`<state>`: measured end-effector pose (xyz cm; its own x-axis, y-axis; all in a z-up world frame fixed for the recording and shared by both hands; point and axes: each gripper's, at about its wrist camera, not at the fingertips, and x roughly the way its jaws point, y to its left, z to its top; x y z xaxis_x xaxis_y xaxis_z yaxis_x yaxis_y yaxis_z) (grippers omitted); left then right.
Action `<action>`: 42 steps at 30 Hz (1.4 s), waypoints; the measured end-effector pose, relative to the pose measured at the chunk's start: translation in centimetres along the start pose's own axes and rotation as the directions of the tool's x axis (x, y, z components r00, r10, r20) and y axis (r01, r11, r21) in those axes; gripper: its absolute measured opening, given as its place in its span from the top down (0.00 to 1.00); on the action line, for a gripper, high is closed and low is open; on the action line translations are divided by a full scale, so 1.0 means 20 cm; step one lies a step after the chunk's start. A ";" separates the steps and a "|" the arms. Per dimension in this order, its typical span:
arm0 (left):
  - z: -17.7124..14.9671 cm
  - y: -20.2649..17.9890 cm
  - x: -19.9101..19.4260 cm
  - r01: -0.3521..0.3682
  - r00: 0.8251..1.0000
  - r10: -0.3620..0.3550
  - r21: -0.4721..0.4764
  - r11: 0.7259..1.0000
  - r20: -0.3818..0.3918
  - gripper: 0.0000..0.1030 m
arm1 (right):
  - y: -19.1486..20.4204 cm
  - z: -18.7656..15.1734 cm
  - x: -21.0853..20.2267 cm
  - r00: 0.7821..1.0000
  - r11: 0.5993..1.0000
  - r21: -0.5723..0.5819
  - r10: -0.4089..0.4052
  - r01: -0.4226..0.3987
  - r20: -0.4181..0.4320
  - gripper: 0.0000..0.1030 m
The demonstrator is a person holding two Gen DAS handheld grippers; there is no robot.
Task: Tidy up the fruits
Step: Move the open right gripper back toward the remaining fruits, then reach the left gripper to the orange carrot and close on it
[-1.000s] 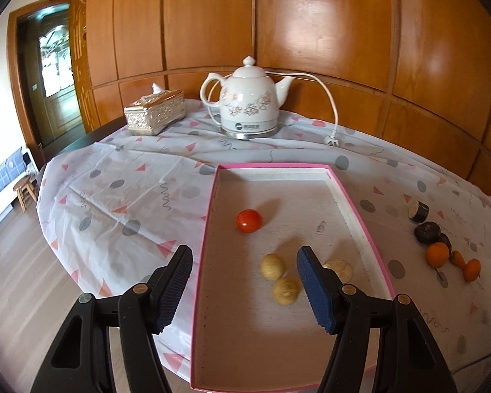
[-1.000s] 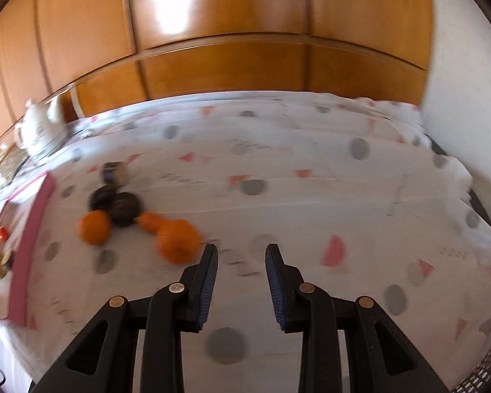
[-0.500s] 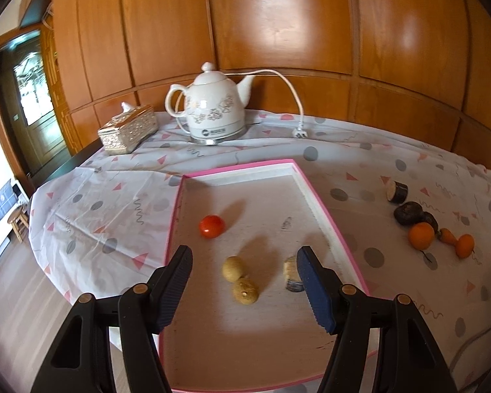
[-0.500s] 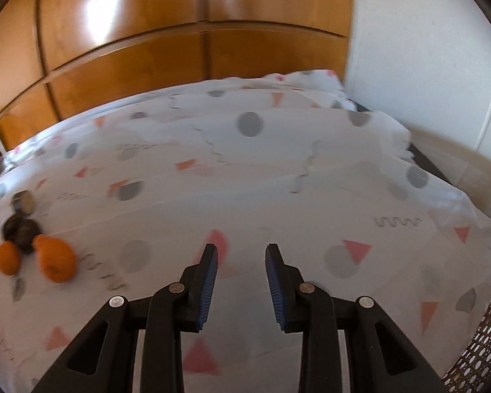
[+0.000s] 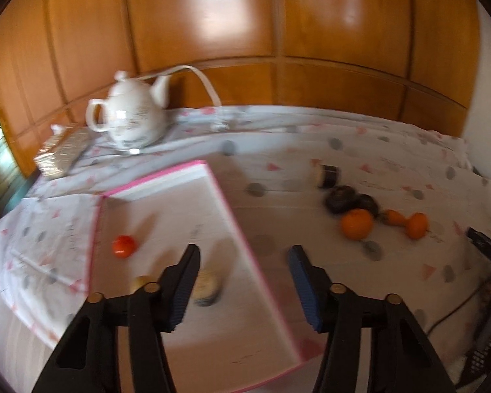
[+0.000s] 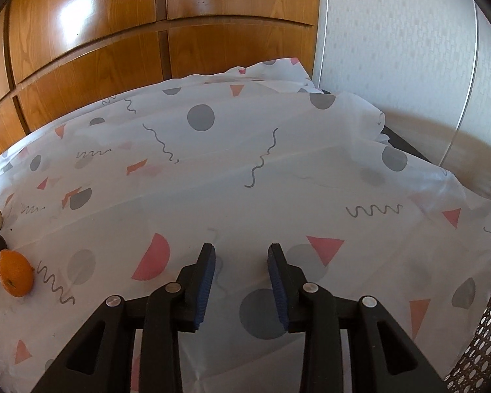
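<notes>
Fruit lies split: a tomato [image 5: 124, 245] in the pink tray [image 5: 226, 209] left of the left tongs [image 5: 244, 281], oranges [image 5: 356, 224] on the surface [image 6: 245, 180] ahead to their right. Both the left and the right tongs [image 6: 240, 273] gape apart, holding nothing.

Red fruit [image 5: 124, 245] lies in pink-rimmed tray [image 5: 226, 203]; oranges [image 5: 356, 224] on tablecloth beside it

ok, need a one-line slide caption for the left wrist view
Open left gripper over pink-rimmed tray holding a red tomato; oranges wait on the tablecloth beside it.
</notes>
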<state>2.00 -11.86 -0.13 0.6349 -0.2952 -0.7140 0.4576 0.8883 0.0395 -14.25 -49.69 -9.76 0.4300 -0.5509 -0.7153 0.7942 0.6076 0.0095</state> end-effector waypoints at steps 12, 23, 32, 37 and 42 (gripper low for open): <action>0.09 -0.33 0.24 0.282 0.941 -0.278 -0.007 0.959 -0.192 0.77 | 0.00 -0.01 0.00 1.000 1.000 0.006 0.024 -0.024 0.012 0.61; 0.22 -0.76 0.36 0.341 0.937 -0.277 0.372 0.863 -0.214 0.77 | 0.00 -0.01 0.00 0.999 0.999 0.011 0.045 -0.045 0.017 0.57; 0.21 -0.95 0.51 0.374 0.927 -0.230 0.692 0.617 -0.297 0.62 | 0.00 -0.01 0.01 0.998 0.998 0.009 0.063 -0.063 0.016 0.51; 0.17 -1.04 0.59 0.390 0.921 -0.200 0.780 0.489 -0.335 0.62 | 0.00 0.00 0.01 0.998 0.998 0.009 0.068 -0.069 0.015 0.50; 0.21 -1.07 0.66 0.414 0.910 -0.216 0.783 0.465 -0.353 0.56 | 0.00 -0.01 0.01 0.998 0.998 0.010 0.068 -0.068 0.016 0.49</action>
<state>3.13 -36.29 -7.50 0.2594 -0.3370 -0.9050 0.9626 0.0151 0.2703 -14.22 -49.80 -10.03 0.4897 -0.5172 -0.7019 0.7672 0.6381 0.0651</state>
